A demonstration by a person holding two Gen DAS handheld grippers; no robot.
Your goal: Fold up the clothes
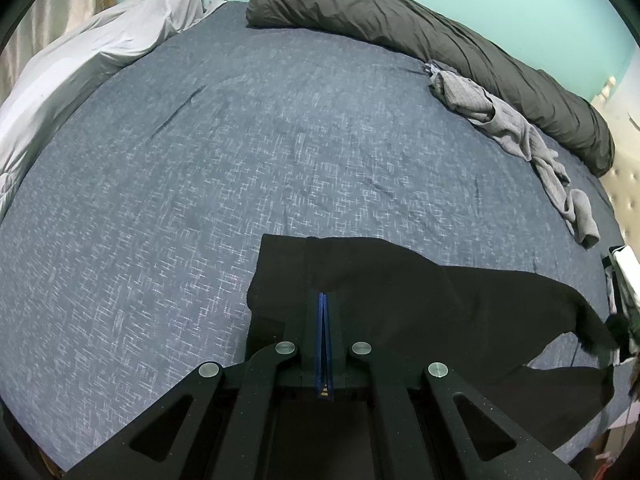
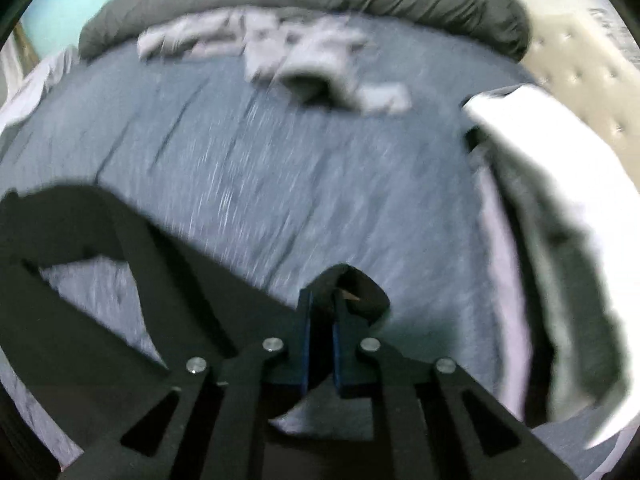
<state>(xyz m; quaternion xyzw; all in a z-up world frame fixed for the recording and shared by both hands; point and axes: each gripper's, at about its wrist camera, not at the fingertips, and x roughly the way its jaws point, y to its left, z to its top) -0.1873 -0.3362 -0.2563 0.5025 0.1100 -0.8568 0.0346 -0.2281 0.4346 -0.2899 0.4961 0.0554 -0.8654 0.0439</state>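
Both hand-held grippers, left gripper and right gripper, pinch a limp black fabric garment; next, judging by this, spread it flat on the blue bedsheet

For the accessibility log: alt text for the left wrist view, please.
The left gripper, jaws shut, pinches a black garment over a blue patterned bedsheet. A rolled dark duvet and crumpled grey clothes lie along the far edge, a pale pillow at left.
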